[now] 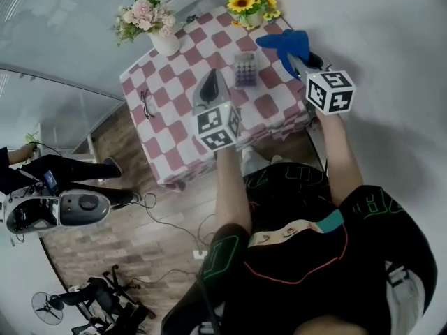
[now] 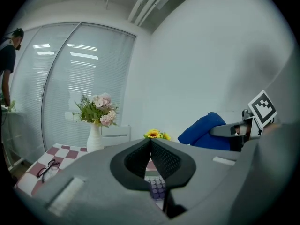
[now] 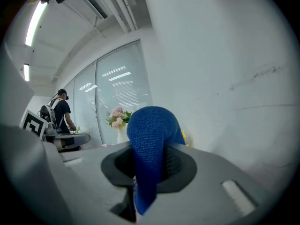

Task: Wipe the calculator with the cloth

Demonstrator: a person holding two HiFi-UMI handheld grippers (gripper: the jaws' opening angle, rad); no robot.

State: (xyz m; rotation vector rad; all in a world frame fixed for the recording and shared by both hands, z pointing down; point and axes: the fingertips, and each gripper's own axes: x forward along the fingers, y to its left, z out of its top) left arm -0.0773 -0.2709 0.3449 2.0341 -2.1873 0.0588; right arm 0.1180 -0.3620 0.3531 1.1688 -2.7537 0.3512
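Left gripper (image 2: 150,143) closed on nothing — right gripper (image 3: 151,159) clamped on the cloth (image 3: 152,125).

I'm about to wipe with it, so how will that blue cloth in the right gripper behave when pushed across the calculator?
The blue textured cloth droops over the right gripper, so it is probably floppy and will bunch when pushed. Its nubby weave likely grips, so the small grey calculator may slide.

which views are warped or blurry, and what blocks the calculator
Head view: fisheye bows the checked table, calculator small but clear. Left gripper view: left gripper looms soft, hiding most of the calculator. Right gripper view: blue cloth sharp, filling the middle.
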